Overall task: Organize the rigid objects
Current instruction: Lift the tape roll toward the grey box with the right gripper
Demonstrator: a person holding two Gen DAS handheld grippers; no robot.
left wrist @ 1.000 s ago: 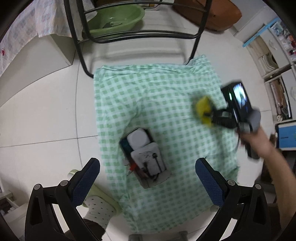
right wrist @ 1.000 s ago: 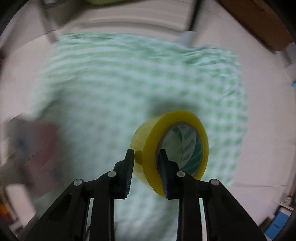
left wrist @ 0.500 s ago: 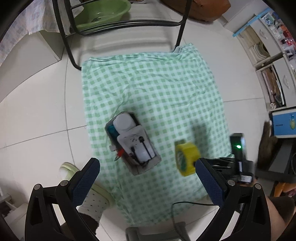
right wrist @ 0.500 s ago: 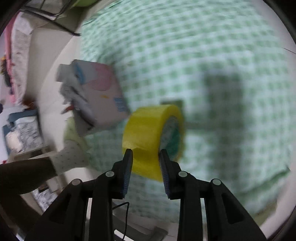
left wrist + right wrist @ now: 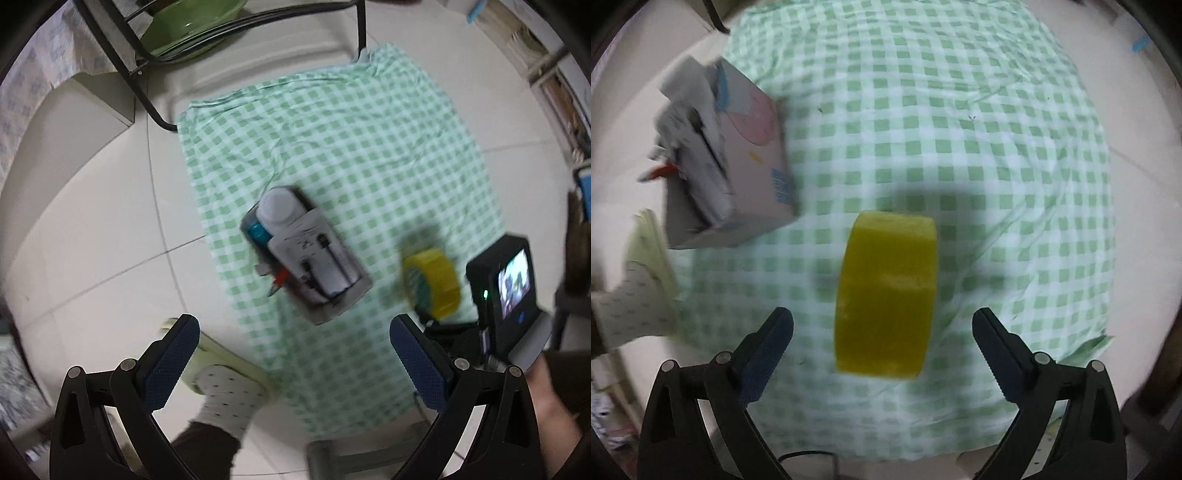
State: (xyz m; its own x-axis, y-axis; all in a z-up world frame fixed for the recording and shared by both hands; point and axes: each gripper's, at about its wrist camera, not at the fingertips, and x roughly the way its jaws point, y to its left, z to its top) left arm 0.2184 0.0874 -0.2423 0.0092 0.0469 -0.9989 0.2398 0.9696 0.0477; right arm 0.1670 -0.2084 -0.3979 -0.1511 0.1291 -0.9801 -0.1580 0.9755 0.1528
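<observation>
My right tongs (image 5: 882,332) have just sprung open, releasing the yellow tape roll (image 5: 886,295) onto the checked cloth (image 5: 960,129) beside the box (image 5: 738,177); left tongs (image 5: 291,347) gape empty.

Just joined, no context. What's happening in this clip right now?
A person is tidying items on a green checked cloth with two handheld grippers. The right gripper has just opened and let go of a yellow tape roll, which sits between its jaws, untouched by the pads. A box of assorted items stands nearby. The left gripper hovers open and empty above.
</observation>
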